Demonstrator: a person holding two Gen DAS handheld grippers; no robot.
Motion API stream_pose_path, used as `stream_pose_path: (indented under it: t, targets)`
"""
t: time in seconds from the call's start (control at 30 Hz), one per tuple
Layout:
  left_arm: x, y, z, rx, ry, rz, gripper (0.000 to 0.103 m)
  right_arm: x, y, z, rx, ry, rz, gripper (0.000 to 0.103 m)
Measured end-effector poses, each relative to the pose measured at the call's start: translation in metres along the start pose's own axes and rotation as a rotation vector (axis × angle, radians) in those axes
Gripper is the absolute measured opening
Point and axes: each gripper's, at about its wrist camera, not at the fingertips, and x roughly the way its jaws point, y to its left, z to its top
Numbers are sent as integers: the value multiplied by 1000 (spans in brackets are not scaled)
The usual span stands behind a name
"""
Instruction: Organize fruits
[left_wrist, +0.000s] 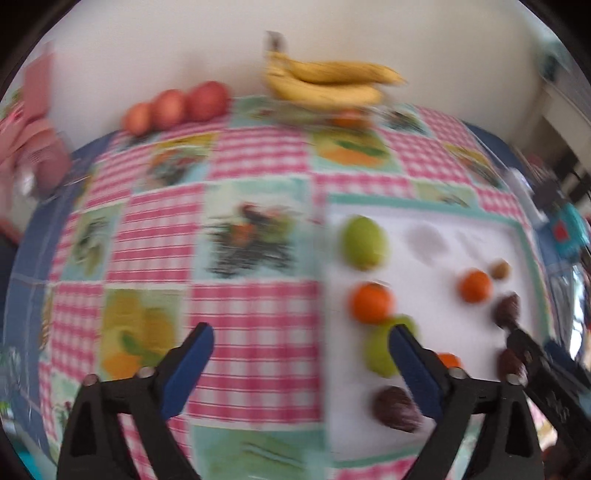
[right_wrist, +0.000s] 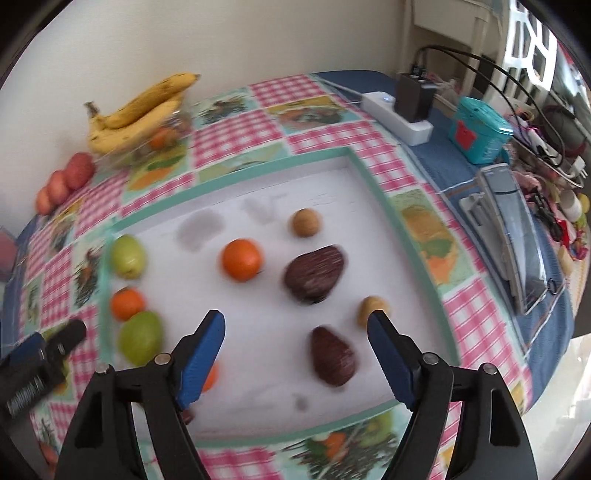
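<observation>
My right gripper (right_wrist: 295, 325) gapes unladen above the nearest avocado (right_wrist: 332, 356) on the white mat (right_wrist: 369, 206), probably my next pick. My left gripper (left_wrist: 301, 341), likewise released, hovers beside the mat's left edge. Beyond, apples (left_wrist: 177, 107) and bananas (left_wrist: 328, 83) line the tabletop's far edge.

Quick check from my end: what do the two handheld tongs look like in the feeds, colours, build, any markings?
Both match. The left tongs and right tongs have black plastic arms with triangular cut-outs, silver rivets at the joints, and blue ribbed pads on the fingers. White lettering runs along the black body of the left one in the right wrist view, too blurred to read. No hands or sleeves show.
</observation>
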Motion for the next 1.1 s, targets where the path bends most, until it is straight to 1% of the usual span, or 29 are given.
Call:
stream_pose_path:
  t: [0.07,0.17,0.23,0.33,0.4,0.47,0.57,0.63,0.7,0.83,0.97,1.1]
  targets:
    - [-5,19,3,-42,-29,23,103,-2,11,-6,-26,0,5,91]
    - [-17,42,0,-74,-59,38,103,-9,25,-18,-59,-6,22,92]
    - [-26,51,-3,-77,-75,56,103,-15,31,-28,-67,-12,38,92]
    - [-43,64,-14,-70,-118,55,103,-23,42,-42,-94,-14,47,92]
    - [-54,69,-22,-47,-147,55,103,-28,51,-52,-134,-14,47,92]
    - [-63,74,-31,-31,-162,71,103,-33,59,-61,-175,-12,51,92]
    - [-73,82,-43,-36,-169,140,103,-39,65,-68,-205,-14,38,92]
    - [-80,86,-49,-42,-172,178,103,-45,66,-69,-208,-37,28,92]
    - [-86,92,-55,-63,-173,183,103,-51,65,-71,-204,-51,36,92]
    - [-91,99,-65,-100,-149,206,103,-62,62,-74,-190,-71,38,92]
    - [-93,97,-73,-74,-143,222,103,-67,62,-74,-187,-85,47,92]
    - [-92,94,-78,-64,-116,215,103,-62,63,-74,-184,-62,66,92]
